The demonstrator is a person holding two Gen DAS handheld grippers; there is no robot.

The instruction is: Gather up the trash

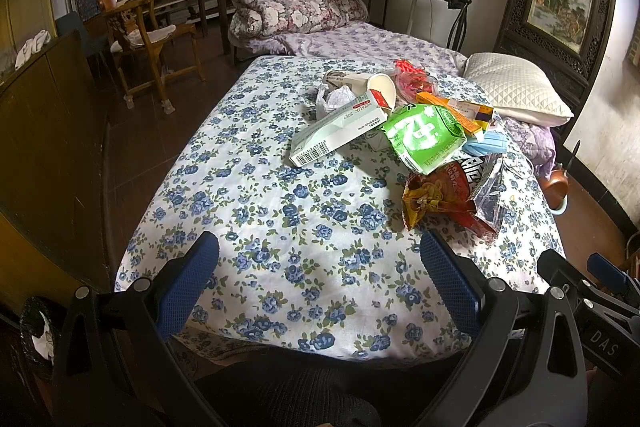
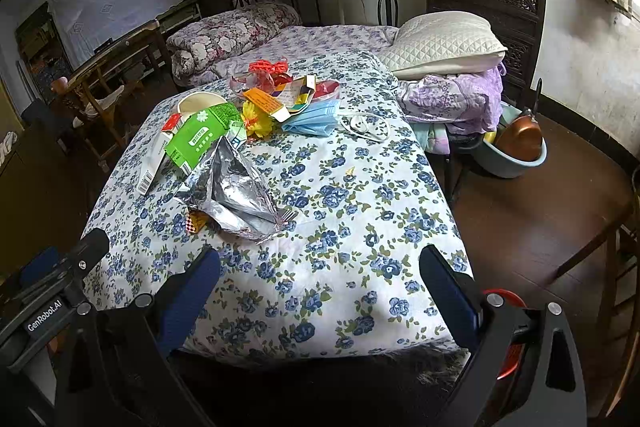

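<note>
Both tongs released, empty: left gripper (image 1: 320, 267) and right gripper (image 2: 320, 271) poised over near bed edge, short of litter. Trash heaped mid-bedspread (image 1: 248, 211): green carton (image 1: 424, 139), foil wrapper (image 2: 236, 195), paper cup (image 1: 376, 87). Nothing collected yet.

Your two handheld grippers: black frames, blue finger pads.

Your left gripper (image 1: 318, 263) has two black arms, each tipped with a blue, finely textured pad (image 1: 188, 283) and fixed with round silver screws (image 1: 82, 293); each arm carries a teardrop-shaped cut-out. Your right gripper (image 2: 320, 277) is built the same way, with matching blue pads (image 2: 450, 293) and silver screws (image 2: 493, 299). Right of its right-hand arm, an orange-red ring (image 2: 510, 335) shows behind the frame. In the left wrist view, the neighbouring unit to the right of the left gripper bears a label with white letters "DAS" (image 1: 604, 342). In the right wrist view, the unit left of the right gripper reads "GenRobot.AI" (image 2: 44, 315).
</note>
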